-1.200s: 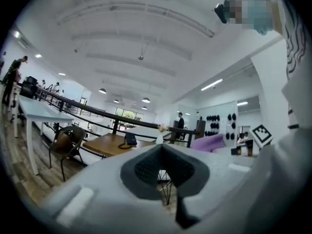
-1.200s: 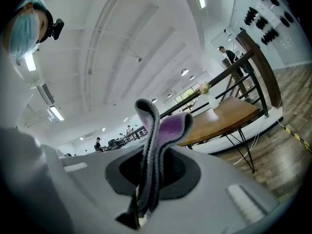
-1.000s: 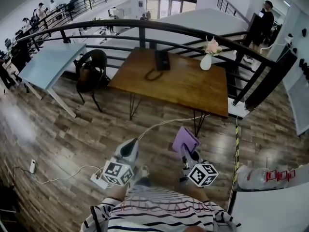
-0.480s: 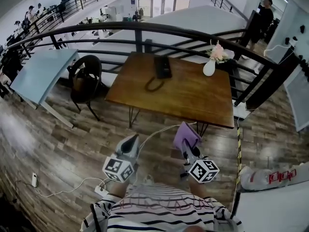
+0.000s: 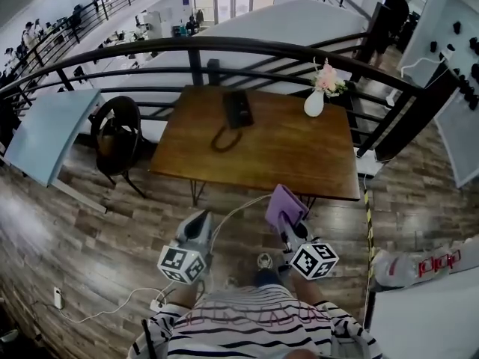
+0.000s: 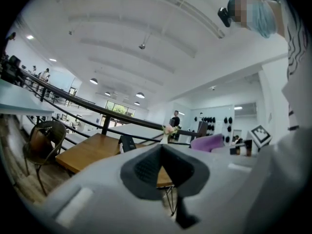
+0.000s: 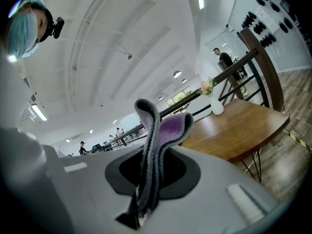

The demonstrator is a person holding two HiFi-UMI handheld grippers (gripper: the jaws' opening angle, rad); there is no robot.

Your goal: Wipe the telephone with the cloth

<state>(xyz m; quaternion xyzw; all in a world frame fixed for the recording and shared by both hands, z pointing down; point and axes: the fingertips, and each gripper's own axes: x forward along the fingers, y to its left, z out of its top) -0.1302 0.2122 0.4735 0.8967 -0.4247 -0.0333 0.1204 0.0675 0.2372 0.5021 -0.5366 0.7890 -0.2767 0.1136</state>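
The black telephone point(image 5: 238, 109) lies at the far side of the wooden table point(image 5: 299, 155), its coiled cord point(image 5: 222, 137) trailing toward me. In the left gripper view the telephone point(image 6: 127, 143) shows small and well ahead. My right gripper point(image 5: 287, 226) is shut on a folded purple cloth point(image 5: 284, 203), which stands up from the jaws, cloth point(image 7: 157, 140) filling the middle of the right gripper view. My left gripper point(image 5: 198, 221) is shut with nothing in it. Both are held low, just short of the table's near edge.
A white vase of pink flowers point(image 5: 316, 96) stands at the table's far right corner. A black curved railing point(image 5: 247, 47) runs behind the table. To the left are a dark chair point(image 5: 114, 133) and a pale blue table point(image 5: 41, 137). A white cable point(image 5: 232, 212) crosses the floor.
The view has advanced toward the wooden table, so its near edge now lies closer to both grippers. The grippers keep their pose, the cloth still held.
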